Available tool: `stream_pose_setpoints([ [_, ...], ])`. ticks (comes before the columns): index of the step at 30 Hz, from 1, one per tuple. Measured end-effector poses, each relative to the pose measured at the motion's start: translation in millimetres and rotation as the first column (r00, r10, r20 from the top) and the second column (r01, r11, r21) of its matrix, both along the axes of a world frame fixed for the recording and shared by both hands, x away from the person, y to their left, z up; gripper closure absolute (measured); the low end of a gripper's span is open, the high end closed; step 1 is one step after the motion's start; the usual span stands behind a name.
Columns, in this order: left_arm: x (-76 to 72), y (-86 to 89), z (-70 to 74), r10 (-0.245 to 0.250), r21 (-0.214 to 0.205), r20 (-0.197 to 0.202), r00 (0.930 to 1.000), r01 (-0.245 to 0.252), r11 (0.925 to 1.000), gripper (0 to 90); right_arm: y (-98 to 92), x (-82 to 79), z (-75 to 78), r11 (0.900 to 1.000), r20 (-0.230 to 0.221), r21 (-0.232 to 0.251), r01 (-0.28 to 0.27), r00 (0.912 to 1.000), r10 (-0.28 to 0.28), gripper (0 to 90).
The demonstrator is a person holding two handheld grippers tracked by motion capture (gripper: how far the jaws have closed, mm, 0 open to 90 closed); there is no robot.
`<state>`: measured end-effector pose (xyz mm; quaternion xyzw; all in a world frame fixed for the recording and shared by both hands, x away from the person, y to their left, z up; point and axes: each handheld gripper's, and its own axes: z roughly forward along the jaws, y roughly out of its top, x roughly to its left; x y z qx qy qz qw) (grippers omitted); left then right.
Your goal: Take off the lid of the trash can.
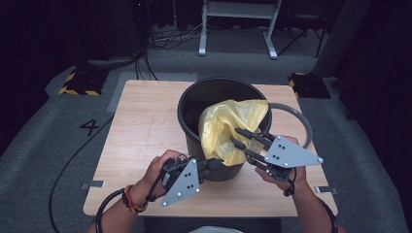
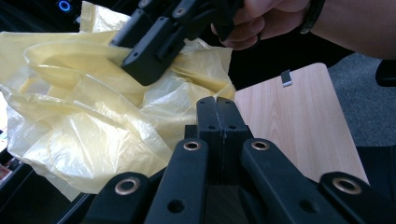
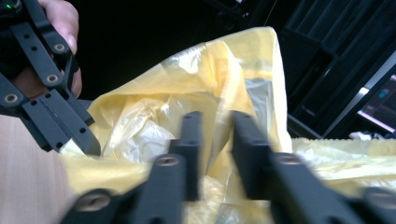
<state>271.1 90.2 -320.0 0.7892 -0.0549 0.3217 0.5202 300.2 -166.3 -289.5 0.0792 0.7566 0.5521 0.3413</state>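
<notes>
A yellow plastic bag (image 1: 228,121) hangs crumpled over the near rim of a black bin (image 1: 194,104) on the wooden table (image 1: 141,136). My left gripper (image 1: 221,162) is at the bin's near side, its jaws pressed together (image 2: 217,100) on the bag's lower edge, as the right gripper view also shows (image 3: 77,140). My right gripper (image 1: 235,136) reaches into the bag from the right. Its jaws (image 3: 217,116) stand a narrow gap apart with a fold of the bag (image 3: 187,84) between them, not pinched. The bag's mouth is bunched, and the bin's inside is dark.
A grey ring (image 1: 301,121) lies on the table just right of the bin. The table's near edge runs under both hands. Cables (image 1: 73,160) trail over the grey floor at left, and a white metal frame (image 1: 238,9) stands behind the table.
</notes>
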Motion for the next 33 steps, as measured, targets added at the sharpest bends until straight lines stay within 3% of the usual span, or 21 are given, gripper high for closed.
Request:
stream_pose_setpoints([
  [2,0.4,1.4,0.8,-0.005,-0.015,-0.006,1.0000,0.005,0.9999,89.6,-0.8,0.7,-0.6,1.0000,-0.014,-0.002,-0.007,0.9999,0.007,89.9],
  [5,1.0,6.1,2.1,-0.015,-0.041,-0.031,0.9994,0.014,0.9991,79.4,-2.6,0.5,-2.5,0.9999,-0.013,-0.014,-0.006,0.9999,0.006,90.0],
  [7,0.8,11.1,4.1,-0.012,-0.065,-0.043,0.9990,0.009,0.9978,66.6,-5.4,0.5,-2.5,1.0000,-0.016,-0.006,-0.007,0.9998,0.007,90.0],
  [9,-1.0,18.1,5.6,-0.024,-0.089,-0.055,0.9982,0.019,0.9959,64.8,-8.0,0.2,-2.6,1.0000,-0.015,0.000,-0.010,0.9998,0.010,90.0],
  [12,-3.9,29.8,9.2,-0.034,-0.150,-0.080,0.9962,0.022,0.9884,53.8,-8.8,0.0,-3.2,0.9999,-0.014,-0.003,-0.015,0.9998,0.015,90.0],
  [16,-4.1,46.0,16.0,-0.011,-0.277,-0.104,0.9945,-0.019,0.9608,36.9,-10.3,-1.2,-5.3,0.9996,-0.002,0.018,-0.023,0.9997,0.023,90.0],
  [17,-2.8,50.2,18.1,0.010,-0.336,-0.118,0.9929,-0.049,0.9406,34.7,-10.8,-1.4,-6.2,0.9993,0.001,0.027,-0.028,0.9996,0.028,90.0],
  [20,6.2,54.8,27.9,0.041,-0.397,-0.160,0.9863,-0.102,0.9119,30.4,-13.0,-1.9,-11.7,0.9968,0.018,0.065,-0.047,0.9988,0.046,90.0],
  [22,16.1,52.7,37.3,0.070,-0.404,-0.187,0.9799,-0.142,0.9039,30.8,-14.3,-2.7,-16.1,0.9946,0.032,0.091,-0.050,0.9984,0.048,90.0],
  [25,32.1,46.4,48.0,0.053,-0.399,-0.251,0.9666,-0.153,0.9039,31.9,-16.9,-3.9,-19.3,0.9912,0.051,0.119,-0.059,0.9973,0.053,90.0],
  [26,38.7,43.0,52.2,0.043,-0.382,-0.270,0.9619,-0.148,0.9122,32.2,-17.8,-4.1,-19.6,0.9907,0.054,0.122,-0.061,0.9970,0.055,90.0],
  [28,46.9,36.5,57.0,0.056,-0.366,-0.291,0.9551,-0.165,0.9159,33.0,-18.5,-4.4,-19.9,0.9911,0.060,0.115,-0.068,0.9963,0.061,90.0],
  [30,54.5,29.9,59.1,0.057,-0.337,-0.328,0.9431,-0.173,0.9256,37.3,-19.1,-4.8,-20.3,0.9903,0.064,0.113,-0.081,0.9952,0.074,90.0],
  [32,60.4,22.6,57.8,0.055,-0.308,-0.338,0.9396,-0.166,0.9366,38.5,-18.9,-5.3,-21.0,0.9909,0.067,0.103,-0.086,0.9946,0.080,90.0],
  [33,62.2,19.6,57.1,0.080,-0.284,-0.329,0.9407,-0.180,0.9417,41.3,-18.8,-5.3,-21.4,0.9911,0.069,0.099,-0.088,0.9943,0.082,90.0],
])
